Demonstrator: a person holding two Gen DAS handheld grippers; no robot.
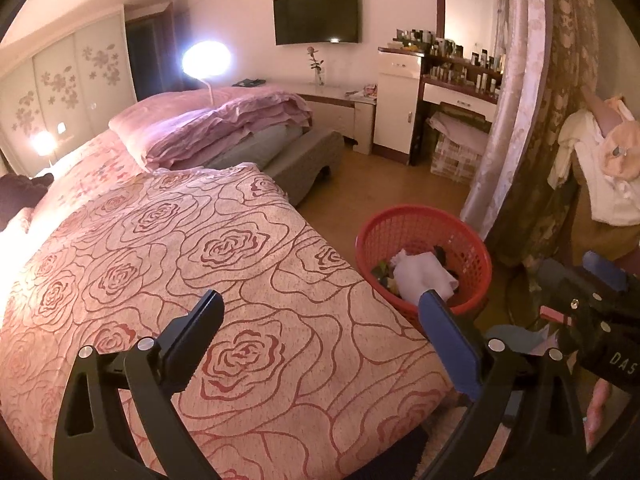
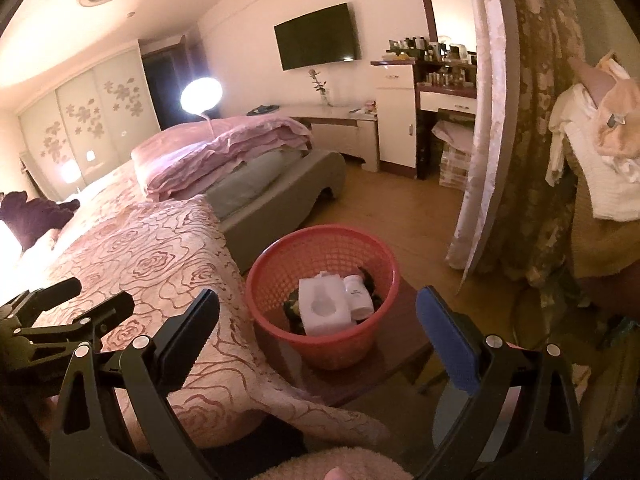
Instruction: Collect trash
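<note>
A red mesh basket (image 2: 320,252) stands on a dark brown stool (image 2: 400,344) beside the bed. Inside lie a white tissue pack (image 2: 324,308), a small white bottle (image 2: 358,294) and some dark scraps. My right gripper (image 2: 320,304) hangs open just before and above the basket, with nothing between its fingers. My left gripper (image 1: 324,320) is wide open over the rose-patterned bed cover (image 1: 224,248), empty, with the basket (image 1: 424,224) off its blue fingertip. The tissue pack (image 1: 424,276) shows there too. Each gripper appears at the edge of the other view: the left gripper (image 2: 102,292), the right gripper (image 1: 580,276).
Folded pink quilts (image 1: 224,120) lie further up the bed. Floral curtains (image 2: 532,140) hang right of the basket, with pale clothes (image 2: 592,152) hanging beyond them. A dressing table (image 1: 460,92) with bottles and a wall TV (image 1: 316,14) stand at the far wall. Wooden floor (image 2: 400,204) lies between.
</note>
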